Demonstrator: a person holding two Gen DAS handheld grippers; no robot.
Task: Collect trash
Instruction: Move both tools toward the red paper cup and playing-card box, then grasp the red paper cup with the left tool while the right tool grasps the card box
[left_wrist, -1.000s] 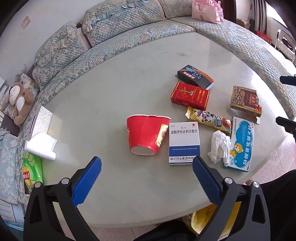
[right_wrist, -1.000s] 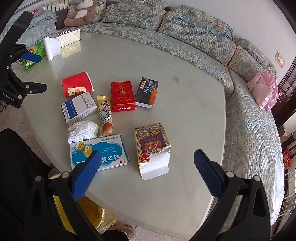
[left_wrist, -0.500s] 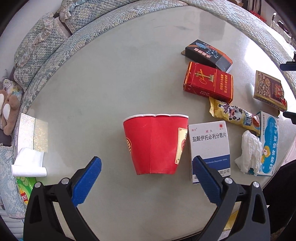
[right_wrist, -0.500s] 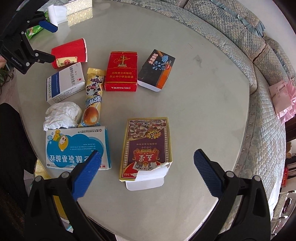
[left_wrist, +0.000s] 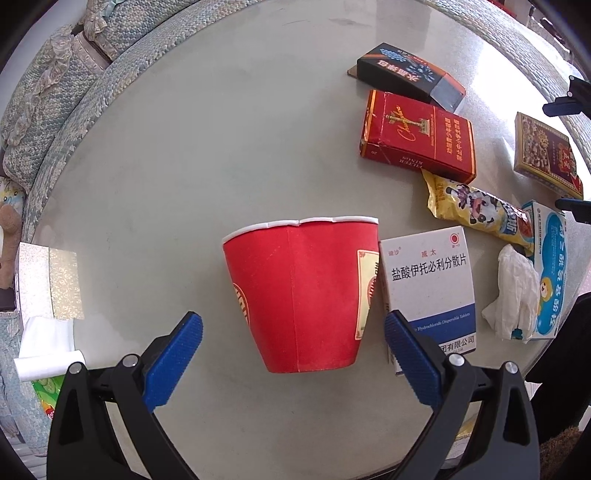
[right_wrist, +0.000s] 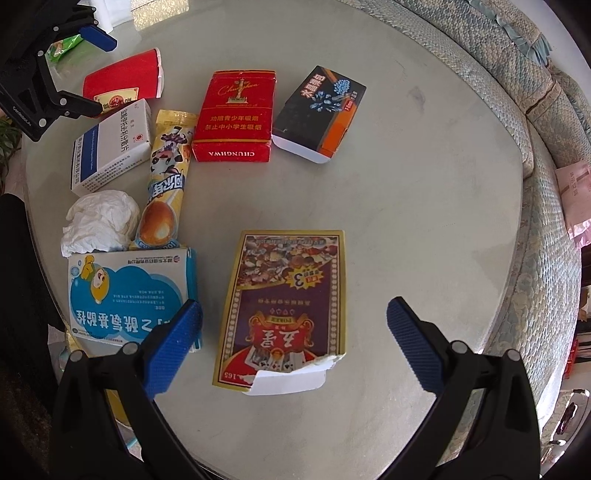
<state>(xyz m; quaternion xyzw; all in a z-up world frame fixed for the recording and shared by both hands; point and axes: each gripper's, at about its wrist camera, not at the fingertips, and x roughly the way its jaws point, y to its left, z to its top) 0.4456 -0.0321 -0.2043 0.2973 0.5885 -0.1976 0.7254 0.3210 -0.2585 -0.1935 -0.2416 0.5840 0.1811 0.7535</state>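
A red paper cup (left_wrist: 303, 295) lies on its side on the round table (left_wrist: 192, 155), base toward me. My left gripper (left_wrist: 293, 354) is open, its blue fingers on either side of the cup's base without touching it. In the right wrist view a torn playing-card box (right_wrist: 284, 310) lies flat, and my right gripper (right_wrist: 293, 350) is open just above its near end. The cup (right_wrist: 123, 83) and the left gripper (right_wrist: 85, 70) also show at the far left there.
More litter lies on the table: a white-and-blue medicine box (left_wrist: 430, 291), crumpled tissue (right_wrist: 99, 221), a yellow snack wrapper (right_wrist: 166, 177), a red cigarette pack (right_wrist: 234, 114), a black box (right_wrist: 319, 110), a blue cartoon box (right_wrist: 129, 295). A quilted sofa (right_wrist: 546, 206) curves around it.
Both grippers have moved down and forward toward the table. The cup now sits between the left fingers and the card box fills the space before the right fingers.
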